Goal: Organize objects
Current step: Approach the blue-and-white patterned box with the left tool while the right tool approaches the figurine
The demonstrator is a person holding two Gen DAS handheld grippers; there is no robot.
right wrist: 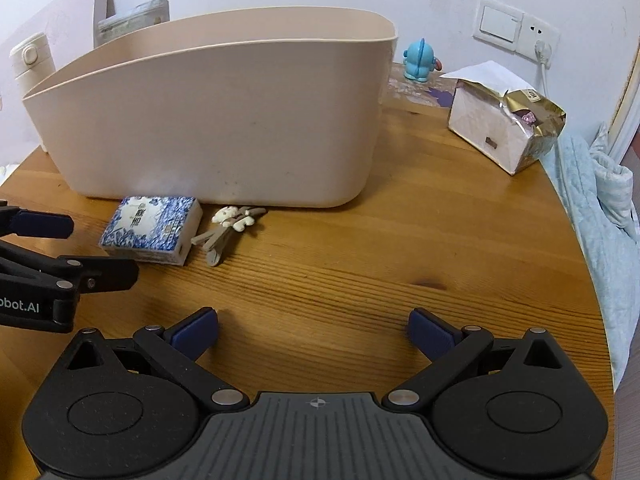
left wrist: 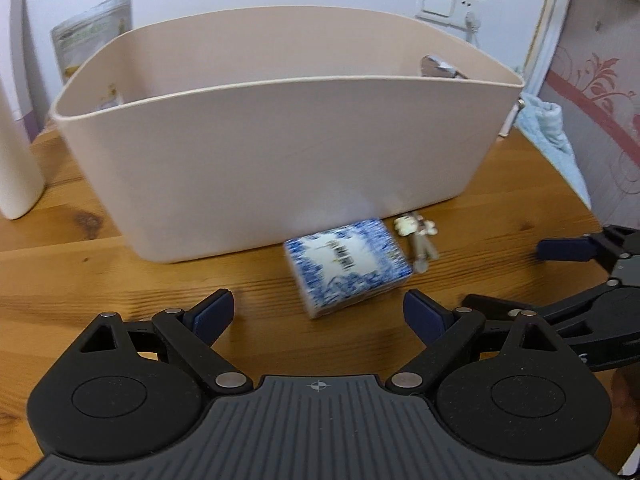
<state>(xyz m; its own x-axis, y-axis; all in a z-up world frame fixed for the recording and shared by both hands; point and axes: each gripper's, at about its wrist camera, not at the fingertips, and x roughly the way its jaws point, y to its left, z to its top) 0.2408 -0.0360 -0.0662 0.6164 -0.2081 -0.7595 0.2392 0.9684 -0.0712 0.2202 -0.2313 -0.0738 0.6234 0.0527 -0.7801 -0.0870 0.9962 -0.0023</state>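
A blue-and-white patterned box (left wrist: pixel 347 265) (right wrist: pixel 152 229) lies flat on the wooden table just in front of a tall beige bin (left wrist: pixel 280 160) (right wrist: pixel 216 120). Beside the box on its right lies a small beige and cream toy figure (left wrist: pixel 418 240) (right wrist: pixel 230 229). My left gripper (left wrist: pixel 318 314) hovers open just short of the box, with nothing between its fingers. My right gripper (right wrist: pixel 314 334) is open too, over bare table to the right of both objects. Each gripper shows at the edge of the other's view.
A white bottle (left wrist: pixel 16 152) stands left of the bin. A foil-wrapped package (right wrist: pixel 506 124) and a blue figurine (right wrist: pixel 419 60) sit at the back right. The round table edge (right wrist: pixel 592 280) curves along the right, with light blue fabric (right wrist: pixel 604 216) beyond it.
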